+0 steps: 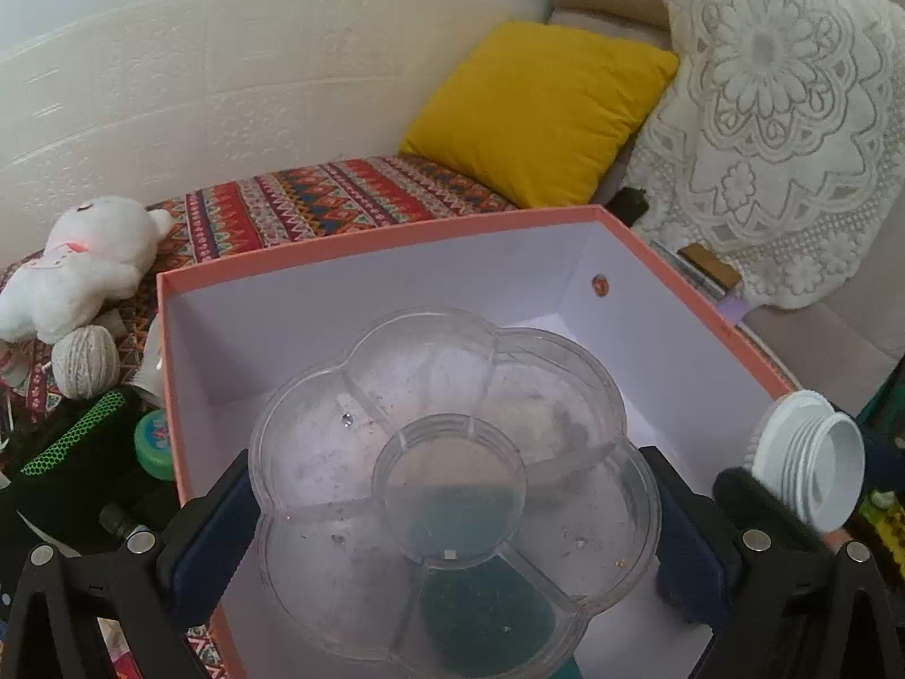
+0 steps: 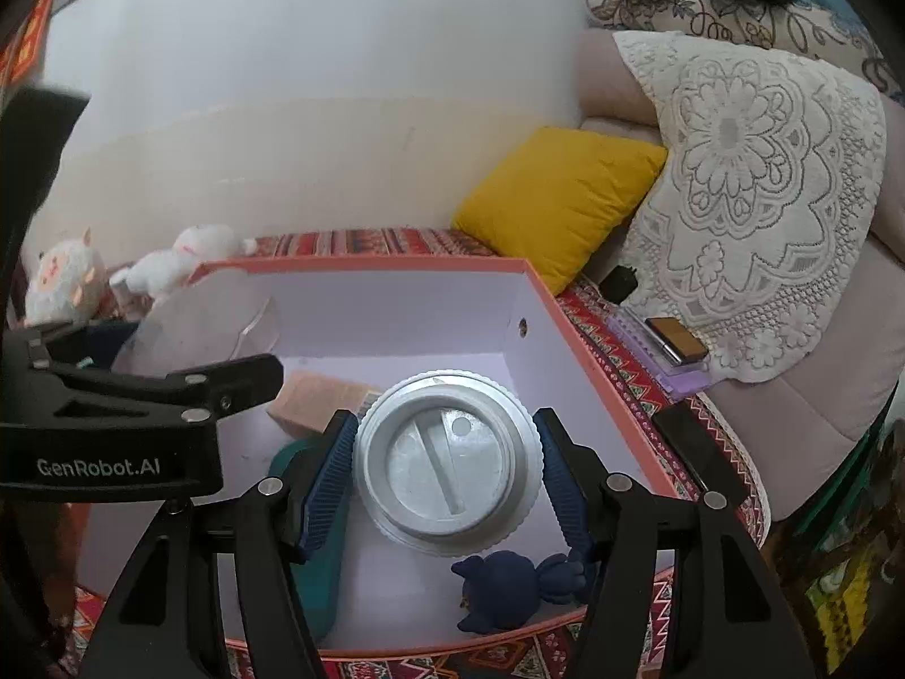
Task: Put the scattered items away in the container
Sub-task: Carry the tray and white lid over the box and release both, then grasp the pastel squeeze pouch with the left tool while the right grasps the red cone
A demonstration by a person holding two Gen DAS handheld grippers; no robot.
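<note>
Risks, as judged. The clear flower-shaped tray (image 1: 452,486) is smooth, rigid plastic held only at two opposite lobes; a slight loosening or tilt could let it slip and drop hard onto the items in the box below. The white jar (image 2: 447,461) is round and ribbed at its rim; it could roll out of the pads. Both grippers hang close together over one box, so a collision is possible.

Left gripper (image 1: 452,515): spread wide, pads pressed on the tray's sides, lower centre of the left wrist frame, above the orange box (image 1: 362,240).

Right gripper (image 2: 447,472): spread about the jar's width, pinching it, lower centre of the right wrist frame, over the box interior.

Already in the box: dark blue toy (image 2: 509,580), teal item (image 2: 322,554), pinkish block (image 2: 317,399).

Outside, left of frame: white plush toy (image 1: 85,266), ball of twine (image 1: 86,362).
</note>
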